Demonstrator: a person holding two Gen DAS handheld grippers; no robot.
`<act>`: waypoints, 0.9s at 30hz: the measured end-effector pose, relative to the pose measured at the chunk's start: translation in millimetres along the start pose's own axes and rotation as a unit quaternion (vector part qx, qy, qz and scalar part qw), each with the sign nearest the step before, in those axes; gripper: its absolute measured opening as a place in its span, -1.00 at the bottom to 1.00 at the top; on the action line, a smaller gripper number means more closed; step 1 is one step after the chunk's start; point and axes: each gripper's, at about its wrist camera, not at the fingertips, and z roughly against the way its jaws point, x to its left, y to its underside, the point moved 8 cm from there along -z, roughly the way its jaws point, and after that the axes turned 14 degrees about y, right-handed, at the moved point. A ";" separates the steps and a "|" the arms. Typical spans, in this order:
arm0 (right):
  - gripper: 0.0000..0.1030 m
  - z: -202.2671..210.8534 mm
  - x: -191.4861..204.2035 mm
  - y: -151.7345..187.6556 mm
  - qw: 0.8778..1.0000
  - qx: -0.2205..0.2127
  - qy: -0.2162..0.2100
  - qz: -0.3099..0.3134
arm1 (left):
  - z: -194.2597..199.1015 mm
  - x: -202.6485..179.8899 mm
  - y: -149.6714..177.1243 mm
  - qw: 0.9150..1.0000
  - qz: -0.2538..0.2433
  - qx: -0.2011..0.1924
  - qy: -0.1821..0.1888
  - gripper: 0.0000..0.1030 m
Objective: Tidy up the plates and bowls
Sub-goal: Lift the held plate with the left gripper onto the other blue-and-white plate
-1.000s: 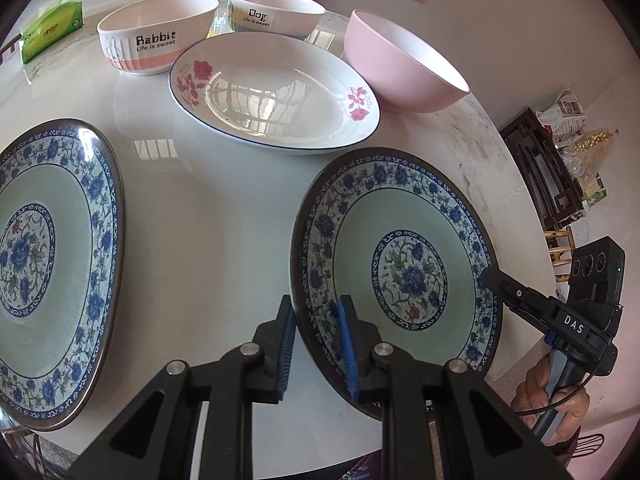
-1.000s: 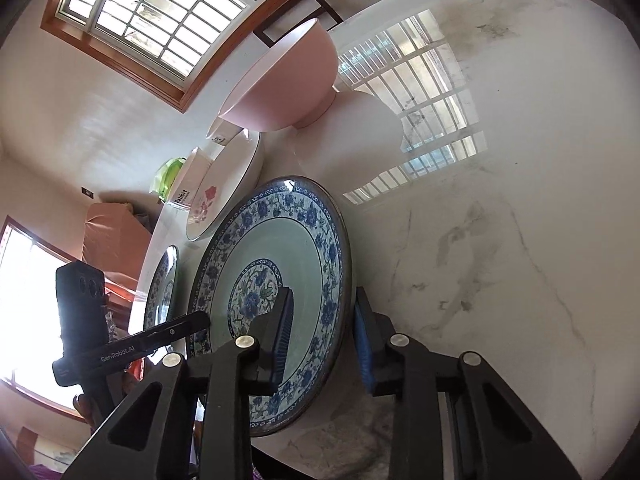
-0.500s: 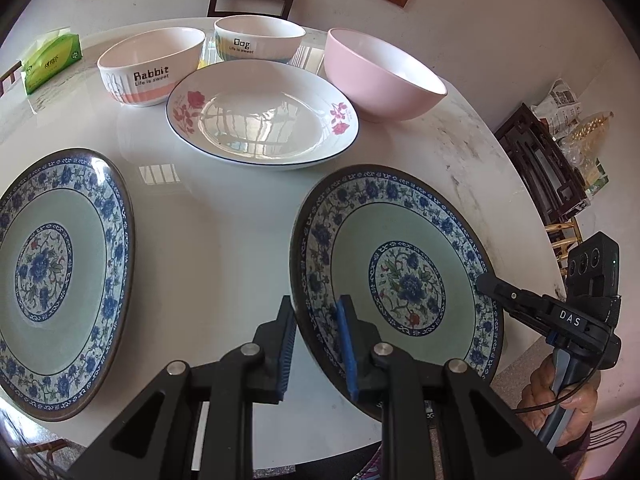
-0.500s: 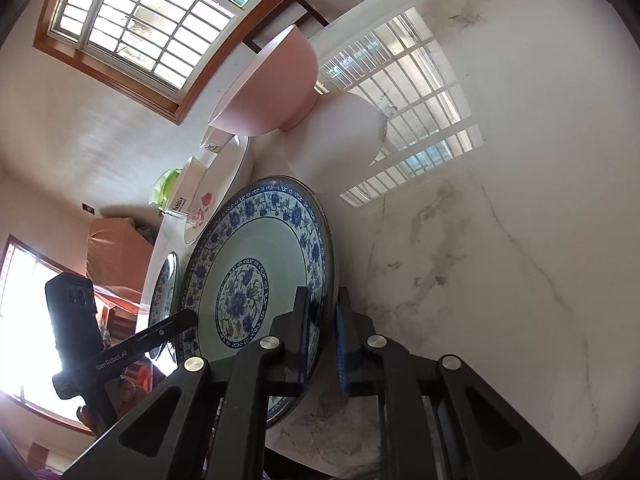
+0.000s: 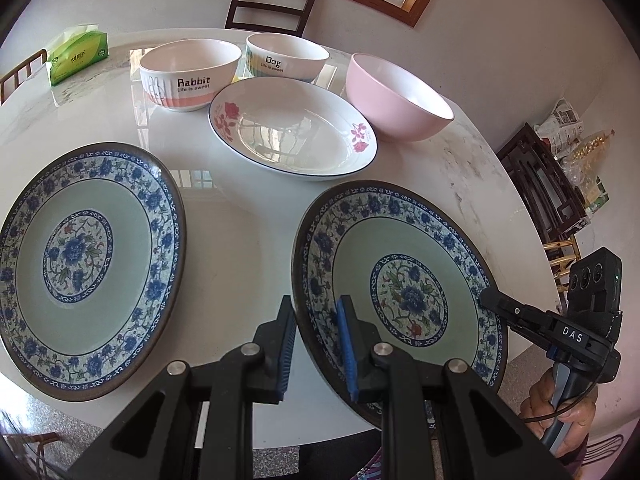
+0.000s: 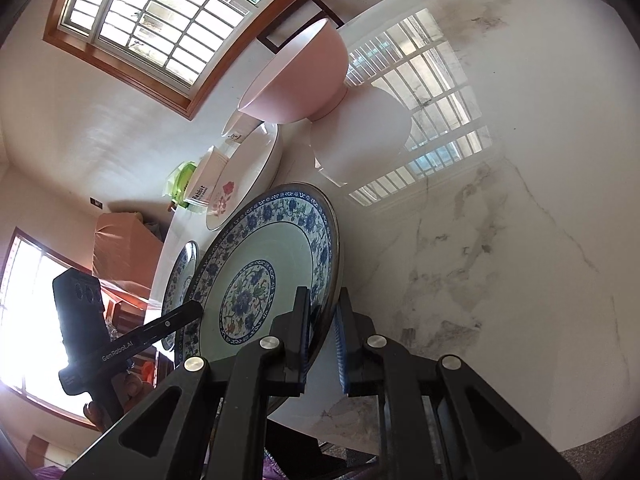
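Both claws clamp the near blue-patterned plate [image 5: 400, 280]: right gripper [image 6: 322, 332] on its right rim (just closed there), left gripper [image 5: 316, 344] on its left rim. The plate sits at the marble table's [image 5: 240, 216] near edge, below a barred window [image 6: 160, 12].

- Bench [image 5: 248, 216]: two patterned plates in front, left plate [image 5: 80, 256] and right plate [image 5: 400, 292] apart.
- Behind them, centre: rose plate [image 5: 292, 132].
- Rear row, left to right: Rabbit bowl [image 5: 190, 74], Dog bowl [image 5: 286, 58], plain bowl [image 5: 396, 98].
- Far left rear: tissue pack [image 5: 76, 58].
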 end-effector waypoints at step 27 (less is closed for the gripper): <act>-0.74 -41.2 105.3 3.2 0.996 0.026 -0.043 0.077 | 84.8 80.8 9.6 0.994 0.070 -0.071 -0.038 -0.60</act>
